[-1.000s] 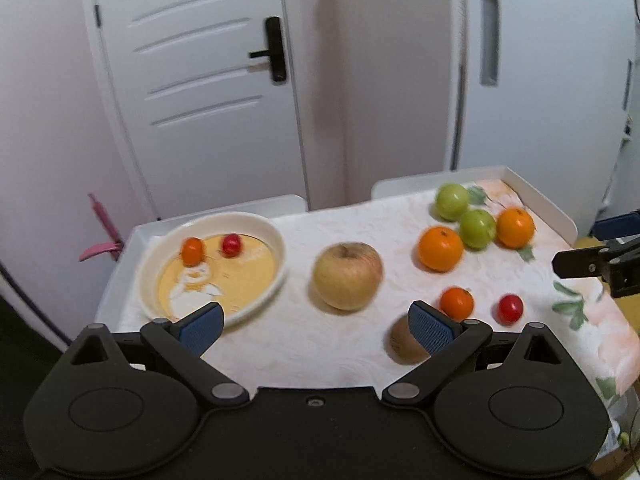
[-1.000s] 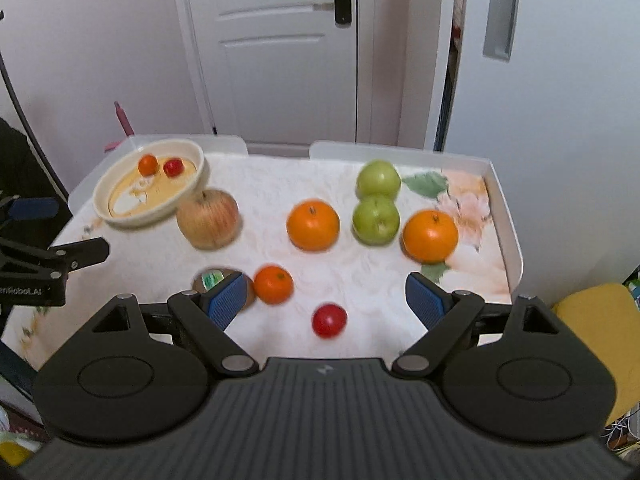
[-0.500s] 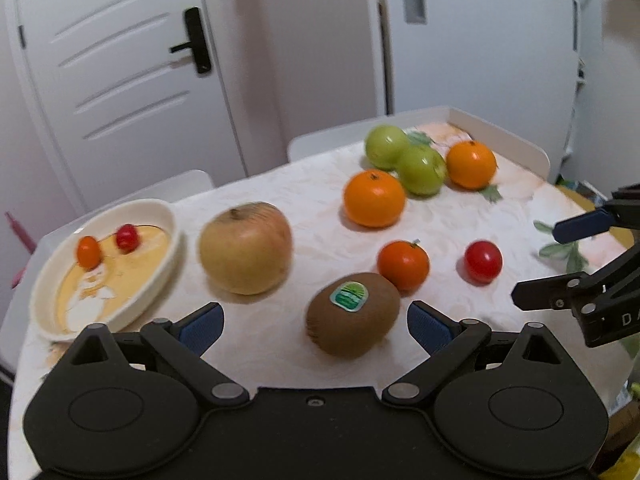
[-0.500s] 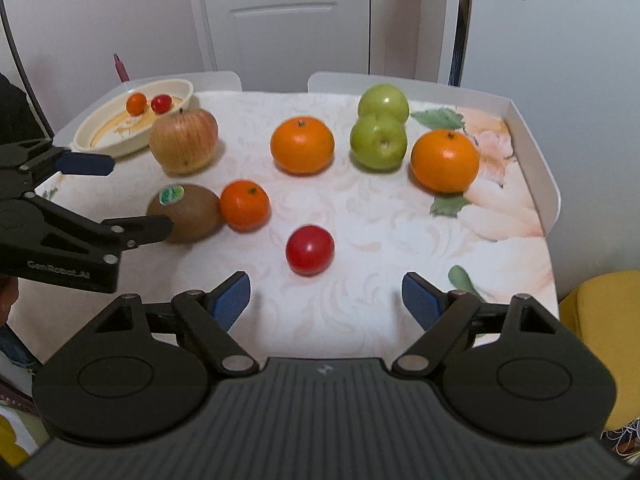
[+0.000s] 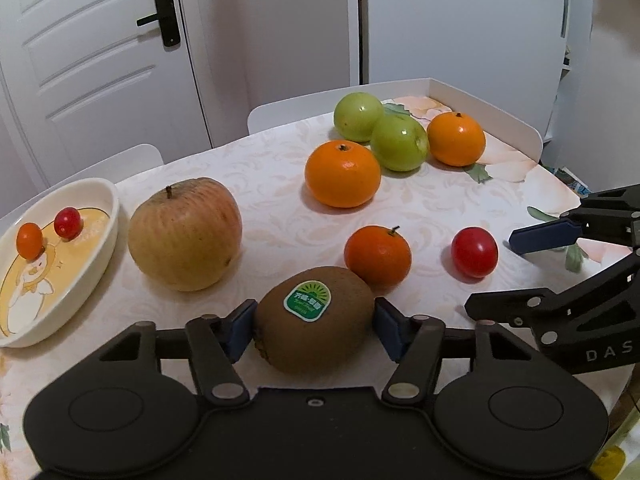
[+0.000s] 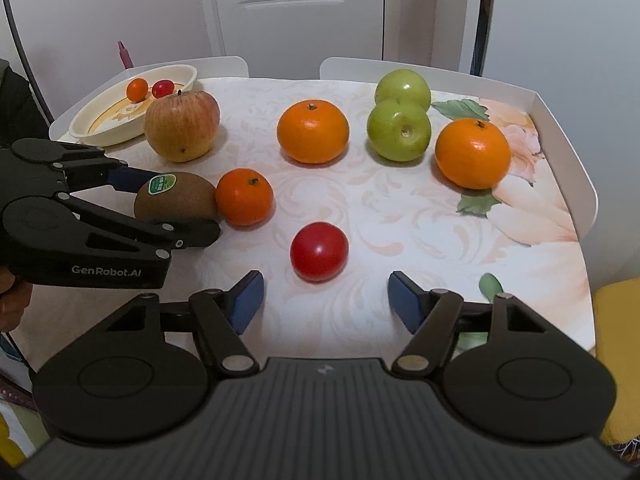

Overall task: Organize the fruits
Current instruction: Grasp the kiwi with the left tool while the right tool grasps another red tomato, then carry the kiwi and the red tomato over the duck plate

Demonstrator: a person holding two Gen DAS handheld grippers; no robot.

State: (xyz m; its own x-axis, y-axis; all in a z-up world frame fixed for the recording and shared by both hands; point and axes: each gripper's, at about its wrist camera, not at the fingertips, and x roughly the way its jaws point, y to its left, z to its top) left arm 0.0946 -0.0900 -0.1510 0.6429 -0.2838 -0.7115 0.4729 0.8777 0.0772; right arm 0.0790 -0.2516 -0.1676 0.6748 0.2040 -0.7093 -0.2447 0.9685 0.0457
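Note:
A brown kiwi point(image 5: 316, 320) with a green sticker lies on the patterned table. My left gripper point(image 5: 315, 328) has its blue pads against both ends of it, and its jaws are closing. The right wrist view shows the same grip, the kiwi point(image 6: 176, 200) touching a small mandarin point(image 6: 245, 197). A red tomato point(image 6: 319, 251) lies just ahead of my right gripper point(image 6: 326, 296). That gripper's jaws are closing with nothing between the pads. A cream dish point(image 5: 108, 216) at the far left holds two cherry tomatoes.
A large apple point(image 5: 185, 234) stands between the dish and the kiwi. Two oranges point(image 5: 342, 174) and two green apples point(image 5: 399, 142) sit at the back right. A white raised rim point(image 6: 568, 152) edges the table's right side. Doors stand behind.
Both grippers sank toward the table. The left one came around the kiwi and closed its pads onto it. The right one neared the red tomato and its jaws narrowed.

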